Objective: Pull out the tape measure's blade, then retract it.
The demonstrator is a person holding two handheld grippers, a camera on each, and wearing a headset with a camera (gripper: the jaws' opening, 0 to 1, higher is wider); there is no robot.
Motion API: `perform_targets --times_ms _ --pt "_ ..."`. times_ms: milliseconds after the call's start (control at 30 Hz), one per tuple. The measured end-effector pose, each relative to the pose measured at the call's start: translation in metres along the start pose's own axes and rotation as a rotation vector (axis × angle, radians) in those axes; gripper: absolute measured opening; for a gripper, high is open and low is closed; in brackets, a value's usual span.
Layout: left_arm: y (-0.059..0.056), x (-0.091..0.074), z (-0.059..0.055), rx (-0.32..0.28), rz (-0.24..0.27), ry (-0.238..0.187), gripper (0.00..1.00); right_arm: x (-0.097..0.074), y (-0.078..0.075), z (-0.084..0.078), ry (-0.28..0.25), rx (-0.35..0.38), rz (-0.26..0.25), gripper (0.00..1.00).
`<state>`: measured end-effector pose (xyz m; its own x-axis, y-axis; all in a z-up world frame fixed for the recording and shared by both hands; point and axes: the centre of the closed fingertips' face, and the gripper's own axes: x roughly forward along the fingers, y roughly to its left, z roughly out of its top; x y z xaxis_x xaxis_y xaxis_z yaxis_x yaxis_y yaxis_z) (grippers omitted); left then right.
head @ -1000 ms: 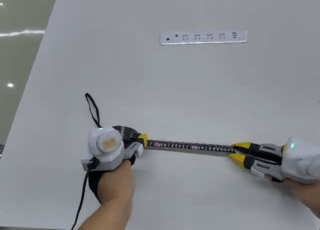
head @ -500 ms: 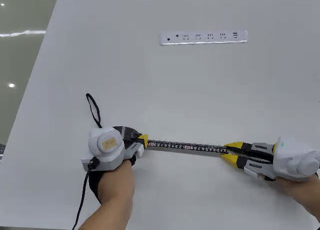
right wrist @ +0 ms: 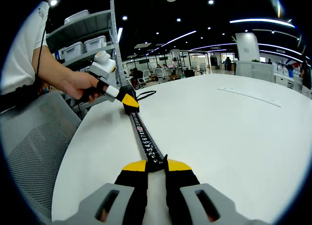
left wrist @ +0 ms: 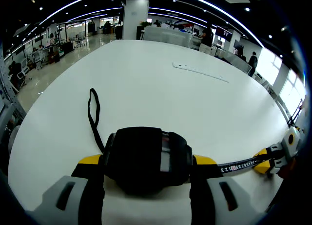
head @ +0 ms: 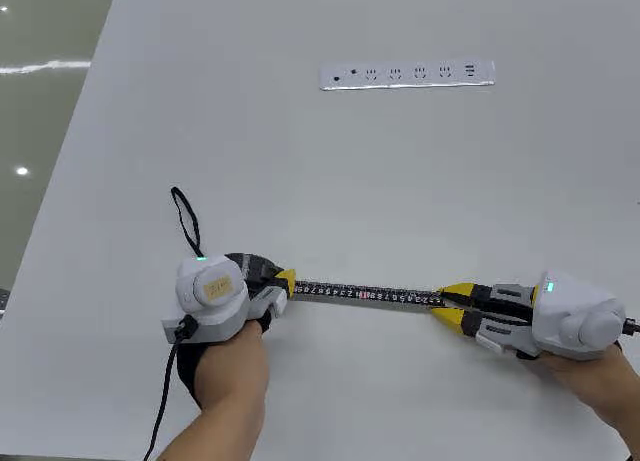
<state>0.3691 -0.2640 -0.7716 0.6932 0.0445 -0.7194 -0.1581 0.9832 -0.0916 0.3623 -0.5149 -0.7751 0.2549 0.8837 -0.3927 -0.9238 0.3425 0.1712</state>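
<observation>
Currently the left gripper (head: 272, 279) is clamping the tape measure (left wrist: 146, 156). The right gripper (head: 452, 303) is pinching the blade (head: 365, 294) tip. Bare table (head: 330, 171) is lying ahead of both, with a power strip (head: 407, 75) well beyond.

Between the power strip (head: 406, 75) and the stretched blade (head: 365, 295) the table (head: 480, 181) lies open — the blade bars passage nearer; a black strap (head: 185, 219) lies down-left of the strip.

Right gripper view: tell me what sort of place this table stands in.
Probably an open-plan office or lab: ceiling light strips, distant desks and chairs, and shelving with storage bins beside the white table.
</observation>
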Motion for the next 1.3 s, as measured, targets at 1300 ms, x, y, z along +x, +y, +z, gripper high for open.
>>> perform_targets --times_ms 1300 --pt "0.001 0.000 0.000 -0.004 -0.003 0.006 0.70 0.034 0.016 0.011 -0.002 -0.013 0.050 0.12"
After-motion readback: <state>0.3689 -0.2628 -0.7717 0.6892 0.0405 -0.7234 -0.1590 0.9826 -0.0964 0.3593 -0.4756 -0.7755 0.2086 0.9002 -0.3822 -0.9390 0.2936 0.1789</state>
